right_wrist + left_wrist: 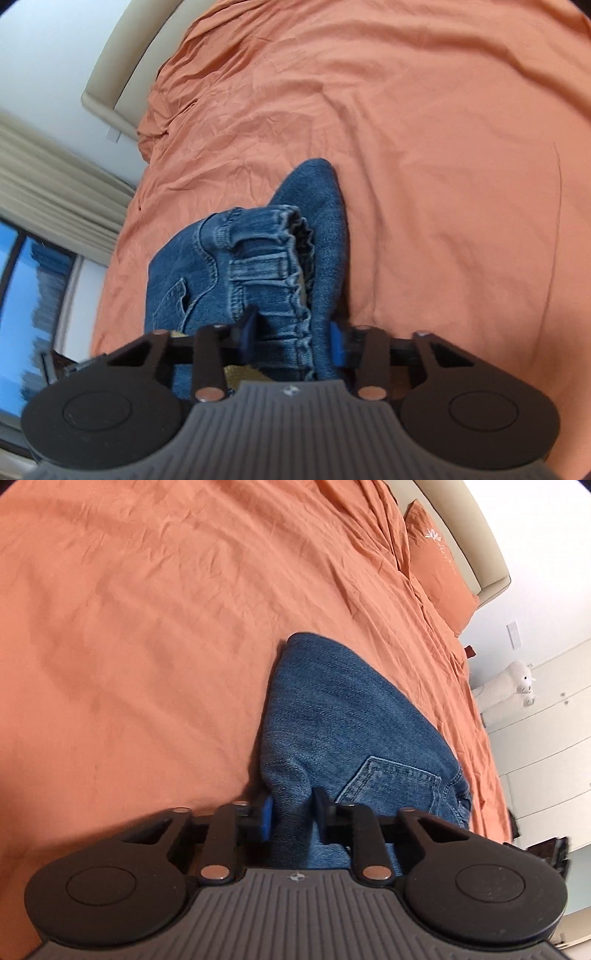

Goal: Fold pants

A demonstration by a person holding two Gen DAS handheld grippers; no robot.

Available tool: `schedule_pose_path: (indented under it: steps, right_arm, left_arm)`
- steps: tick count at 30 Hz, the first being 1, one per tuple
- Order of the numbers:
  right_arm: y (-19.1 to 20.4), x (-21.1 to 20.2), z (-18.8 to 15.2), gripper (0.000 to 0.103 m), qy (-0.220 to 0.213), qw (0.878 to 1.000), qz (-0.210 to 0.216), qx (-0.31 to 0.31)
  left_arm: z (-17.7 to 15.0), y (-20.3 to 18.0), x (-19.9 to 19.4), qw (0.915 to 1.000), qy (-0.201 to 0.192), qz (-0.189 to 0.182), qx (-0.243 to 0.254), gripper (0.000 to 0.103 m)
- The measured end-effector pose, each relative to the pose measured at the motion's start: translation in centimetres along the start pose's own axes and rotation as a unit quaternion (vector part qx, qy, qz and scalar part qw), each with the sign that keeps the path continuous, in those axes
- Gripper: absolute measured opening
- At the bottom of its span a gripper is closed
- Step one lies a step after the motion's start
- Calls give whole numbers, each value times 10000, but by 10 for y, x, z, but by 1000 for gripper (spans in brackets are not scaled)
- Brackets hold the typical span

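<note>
The left gripper (pixel 292 814) is pinching a thick bunch of the blue jeans (pixel 343 716) between its two fingers. One finger has a blue pad (pixel 266 818) pressed against the denim. From there the jeans lie out on the orange bed sheet (pixel 147 627), going away from the gripper to a rounded folded end. A back pocket (pixel 391 782) shows on the cloth just past the fingers. Farther right, an orange pillow (pixel 439 565) leans on the tan headboard (pixel 465 528). Beyond the edge of the bed a white stuffed animal (pixel 517 683) sits by white cupboard doors (pixel 546 746).

In the right wrist view, a window (pixel 33 295) and beige curtains (pixel 55 184) are at the far left, with the headboard (pixel 122 62) above them. The right gripper (pixel 291 339) is pinching the jeans (pixel 207 280) too, at the stretchy waistband (pixel 273 273), which is all scrunched up between its fingers. Its blue pad (pixel 336 343) touches the dark folded layer on the right side. The jeans are folded over and rest on the bed sheet (pixel 443 147), with a rounded end pointing away.
</note>
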State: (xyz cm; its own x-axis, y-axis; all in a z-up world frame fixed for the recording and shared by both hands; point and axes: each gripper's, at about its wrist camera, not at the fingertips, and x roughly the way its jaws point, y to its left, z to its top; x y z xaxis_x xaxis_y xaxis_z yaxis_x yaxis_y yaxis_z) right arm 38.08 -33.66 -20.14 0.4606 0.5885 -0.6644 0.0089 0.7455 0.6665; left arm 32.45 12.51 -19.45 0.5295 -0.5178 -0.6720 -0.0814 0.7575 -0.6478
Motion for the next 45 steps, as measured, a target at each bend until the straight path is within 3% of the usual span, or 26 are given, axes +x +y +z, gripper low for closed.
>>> schedule_pose_path:
  steps: [4, 9, 15, 19, 23, 29, 37, 42, 45]
  right_arm:
    - [23, -12, 2, 18, -112, 9993, -198, -291]
    - [59, -38, 2, 16, -274, 9977, -293, -554]
    - [118, -65, -3, 15, -376, 9939, -237, -1011]
    - [157, -62, -10, 15, -343, 9932, -34, -1112]
    - [196, -41, -22, 15, -235, 9920, 205, -1220]
    - [248, 14, -36, 15, -43, 9900, 516, -1311]
    - [273, 105, -37, 15, 180, 9898, 608, -1278]
    - [261, 158, -37, 15, 423, 9904, 400, -1251]
    - [239, 178, -35, 15, 532, 9918, 353, -1106]
  left_arm:
    - [-2, -22, -15, 9986, -208, 304, 388, 11]
    - [-2, -44, -42, 9965, -367, 351, 663, 10]
    - [6, -56, -100, 9918, -731, 371, 985, 10]
    - [17, -50, -147, 9869, -898, 589, 1208, 10]
    - [31, -31, -188, 9834, -969, 900, 1239, 10]
    - [57, -5, -219, 9752, -1073, 1434, 1300, 10]
    - [91, 52, -199, 9726, -1064, 1759, 1085, 10]
    - [92, 97, -167, 9747, -876, 1844, 908, 10]
    - [89, 122, -158, 9804, -844, 1635, 708, 11]
